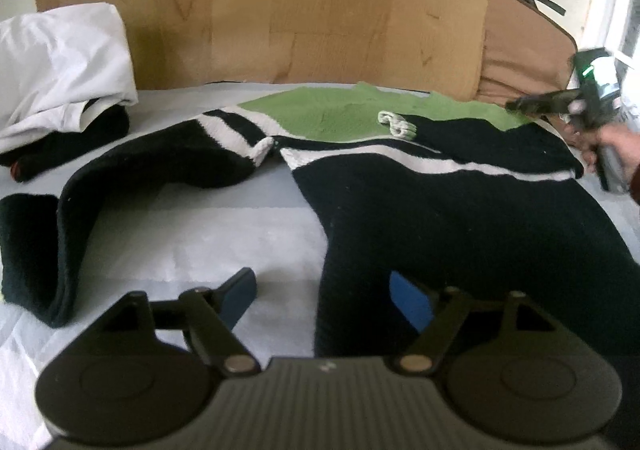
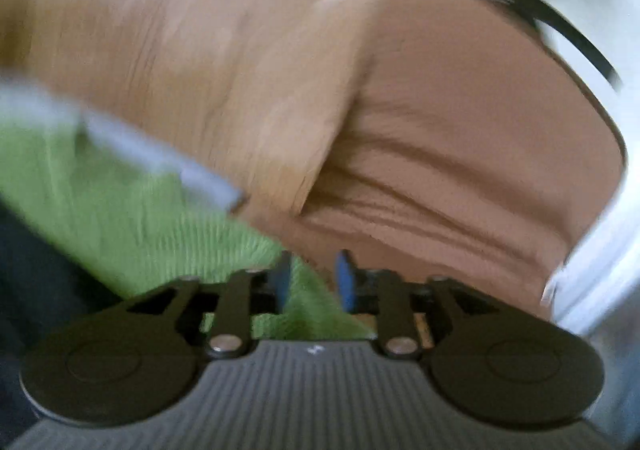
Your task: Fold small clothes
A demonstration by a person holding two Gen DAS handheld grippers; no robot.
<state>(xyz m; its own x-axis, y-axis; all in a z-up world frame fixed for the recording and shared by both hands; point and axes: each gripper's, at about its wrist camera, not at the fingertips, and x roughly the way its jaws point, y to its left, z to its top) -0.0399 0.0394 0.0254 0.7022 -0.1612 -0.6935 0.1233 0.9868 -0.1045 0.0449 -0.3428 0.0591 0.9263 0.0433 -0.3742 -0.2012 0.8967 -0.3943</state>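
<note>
Sweater (image 1: 440, 202) (black, green yoke) lies flat on the bed (image 1: 224, 234); left tongs (image 1: 326, 300) gape over its hem, right tongs (image 2: 314, 282) straddle its green shoulder, pads apart.

A bed (image 1: 208, 242) with a pale grey-white sheet carries a black, white and green knitted sweater (image 1: 420, 186), spread flat toward its right edge, one sleeve trailing left. At the far left corner sits a white cloth (image 1: 60, 62) over a dark garment (image 1: 68, 142).
</note>
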